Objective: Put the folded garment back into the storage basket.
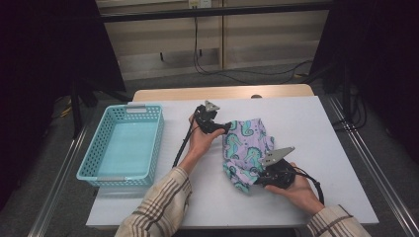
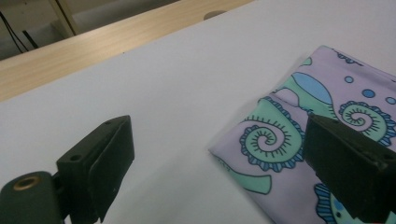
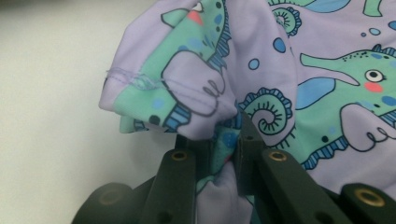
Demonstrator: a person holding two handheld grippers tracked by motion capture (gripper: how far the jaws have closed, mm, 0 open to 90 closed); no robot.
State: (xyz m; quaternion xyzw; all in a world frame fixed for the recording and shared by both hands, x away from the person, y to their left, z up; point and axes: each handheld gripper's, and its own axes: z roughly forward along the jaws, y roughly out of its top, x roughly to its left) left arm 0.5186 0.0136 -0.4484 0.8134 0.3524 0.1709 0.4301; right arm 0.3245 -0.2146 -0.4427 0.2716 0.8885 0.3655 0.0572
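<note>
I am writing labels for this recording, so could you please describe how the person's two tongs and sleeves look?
Both tongs, left and right, are black, each topped by a grey three-cornered plate and trailing a black cable. Up close, the flat black jaws of the right tongs are fixed with brass-coloured round fittings. The person wears long beige plaid sleeves with dark and pale stripes.

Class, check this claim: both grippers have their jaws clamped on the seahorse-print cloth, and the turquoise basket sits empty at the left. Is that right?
Not quite. Only the right gripper is clamped on the seahorse-print cloth. The left gripper view shows the left gripper with jaws wide apart at the cloth's corner, gripping nothing. The turquoise basket does sit empty at the left.
</note>
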